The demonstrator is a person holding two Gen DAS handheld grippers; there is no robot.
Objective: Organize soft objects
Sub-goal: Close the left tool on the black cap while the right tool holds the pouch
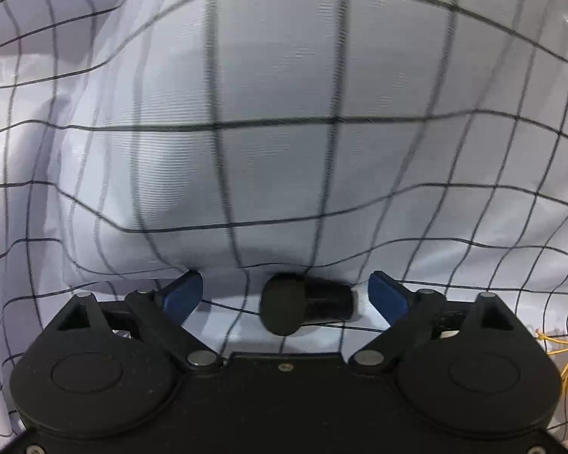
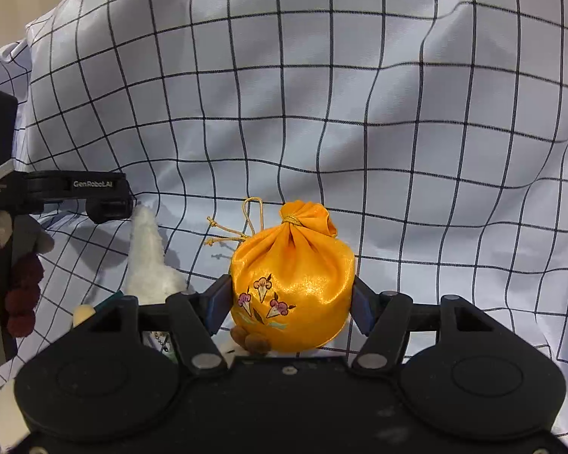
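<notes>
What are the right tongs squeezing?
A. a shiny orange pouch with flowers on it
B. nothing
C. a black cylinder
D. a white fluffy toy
A: the blue pads of the right tongs press on both sides of the orange pouch.

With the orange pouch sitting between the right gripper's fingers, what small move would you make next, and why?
Probably lift the orange drawstring pouch slightly off the checked cloth. The right gripper looks closed on both its sides, so the grasp seems made. The left gripper stands open beside a small black object and holds nothing.
</notes>
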